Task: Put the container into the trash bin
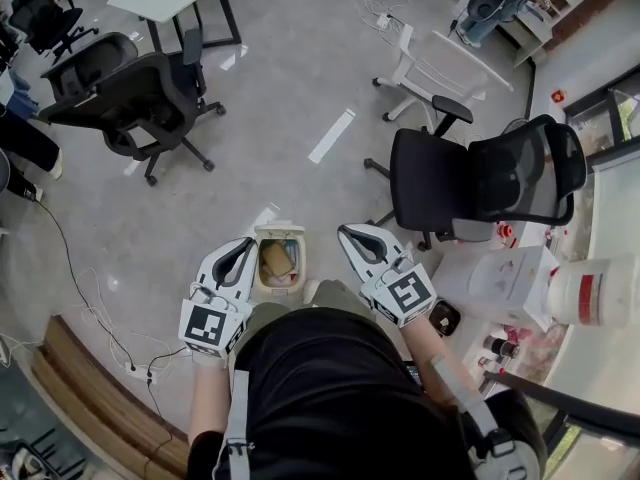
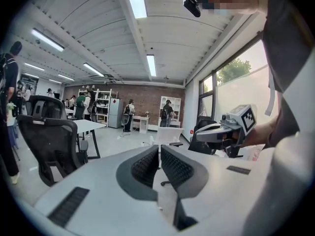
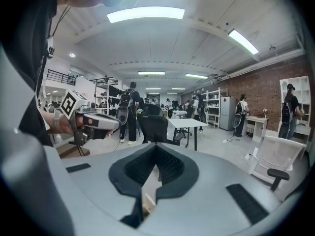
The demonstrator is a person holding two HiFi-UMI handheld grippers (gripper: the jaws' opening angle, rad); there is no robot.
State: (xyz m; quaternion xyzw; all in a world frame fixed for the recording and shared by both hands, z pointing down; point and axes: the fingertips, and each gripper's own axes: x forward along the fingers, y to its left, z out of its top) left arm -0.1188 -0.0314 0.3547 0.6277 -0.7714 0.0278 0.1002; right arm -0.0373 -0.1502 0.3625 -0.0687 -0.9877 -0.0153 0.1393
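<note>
A small beige trash bin stands on the floor just ahead of the person's knees. Inside it lies a brown container among other waste. My left gripper hangs just left of the bin's rim, and my right gripper hangs to the bin's right. Both are shut with nothing between the jaws. In the left gripper view the shut jaws of my left gripper point out into the office. The right gripper view shows my right gripper shut the same way. Neither gripper touches the bin.
A black office chair stands close at the right, another at the far left. A white bucket and bottles sit on a counter at the right. Cables and a power strip run beside a wooden bench at the lower left.
</note>
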